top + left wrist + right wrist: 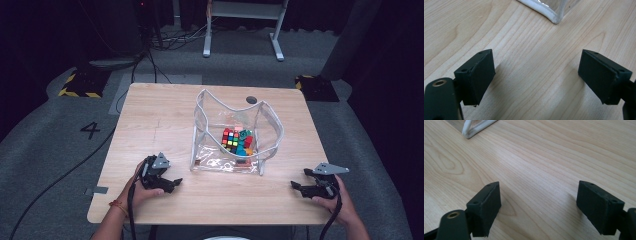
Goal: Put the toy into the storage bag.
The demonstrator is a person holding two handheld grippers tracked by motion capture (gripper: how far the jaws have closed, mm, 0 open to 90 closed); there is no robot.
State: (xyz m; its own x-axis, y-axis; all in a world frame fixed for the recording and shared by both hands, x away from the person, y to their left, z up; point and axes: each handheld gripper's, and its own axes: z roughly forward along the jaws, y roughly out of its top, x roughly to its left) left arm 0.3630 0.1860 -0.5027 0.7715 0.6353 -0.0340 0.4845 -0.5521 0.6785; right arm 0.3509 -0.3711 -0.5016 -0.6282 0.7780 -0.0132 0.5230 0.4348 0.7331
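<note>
- The wooden table (pixel 165 120) fills the middle of the high view; its near edge is partly covered by the person's forearms at the bottom of the frame.
- A clear plastic bag with white piping (pixel 235 132) stands open just right of the table's centre. Its walls sag and glare, so the contents blur.
- Inside it, toward the lower right of the bag, sits a multicoloured puzzle cube (pixel 230 139), touching other coloured pieces (pixel 245 142) too small to make out.
- The left gripper (pixel 172 184) rests at the lower left of the high view, held in the left hand (pixel 145 189), well apart from the bag. In the left gripper view its jaws stand wide apart over bare wood, the bag's white corner (pixel 554 17) cut off at the top edge.
- The right gripper (pixel 298 180) lies at the lower right, in the right hand (pixel 332 197). Its jaws are likewise spread, grasping nothing; a white bag corner (pixel 470 131) peeks in at the upper left.
</note>
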